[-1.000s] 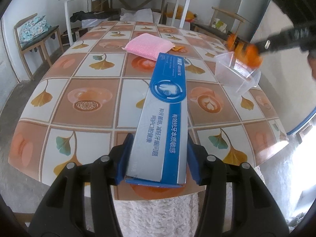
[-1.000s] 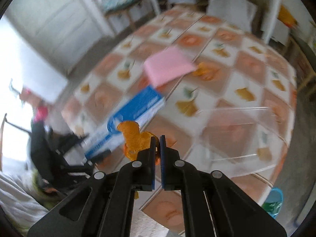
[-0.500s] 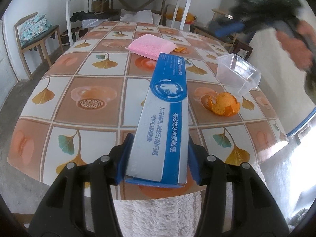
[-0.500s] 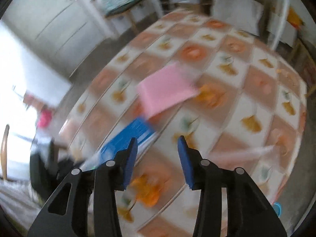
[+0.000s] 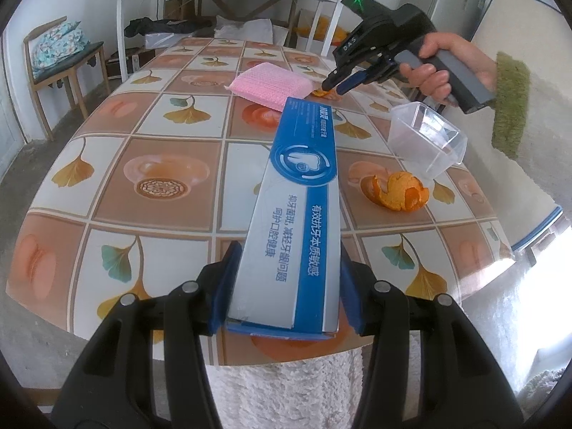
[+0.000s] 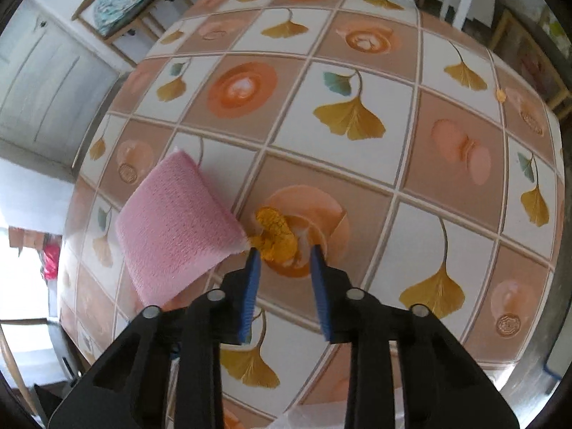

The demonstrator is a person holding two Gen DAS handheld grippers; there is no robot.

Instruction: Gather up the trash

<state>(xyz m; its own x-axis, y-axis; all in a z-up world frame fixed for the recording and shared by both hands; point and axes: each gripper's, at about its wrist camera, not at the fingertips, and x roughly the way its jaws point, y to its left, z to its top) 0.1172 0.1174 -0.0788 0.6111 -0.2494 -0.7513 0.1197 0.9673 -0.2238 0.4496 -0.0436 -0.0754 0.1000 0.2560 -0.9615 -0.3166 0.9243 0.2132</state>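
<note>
Nearest: left gripper [image 5: 286, 287] was clamped on the near end of the blue toothpaste box [image 5: 296, 211], pads pressed on both long sides. The box stuck out forward over the tablecloth [image 5: 118, 164], far end unsupported. Risk: a long box held only at one end could pivot or sag in the pads if the hand swung, and its far end might sweep whatever lay under it.

Middle: a large curl of orange peel [image 5: 397, 193] lay loose on the cloth, just beside the clear plastic tub [image 5: 425, 139], not in it. The tub was tipped, mouth up and to the right. Risk: a peel dropped toward it could again land outside, and a light, tilted tub could skid or roll if nudged.

Far: right gripper [image 6: 284, 252] pointed steeply down over a small scrap of orange peel [image 6: 275, 234], jaws apart and closing, the scrap just ahead of the tips, not yet pinched. The pink sponge [image 6: 171, 228] lay touching or nearly touching the scrap and the left pad. Risk: the closing pads could catch the sponge corner, or squeeze the scrap out forward, since it seemed to sit at the very tips.
</note>
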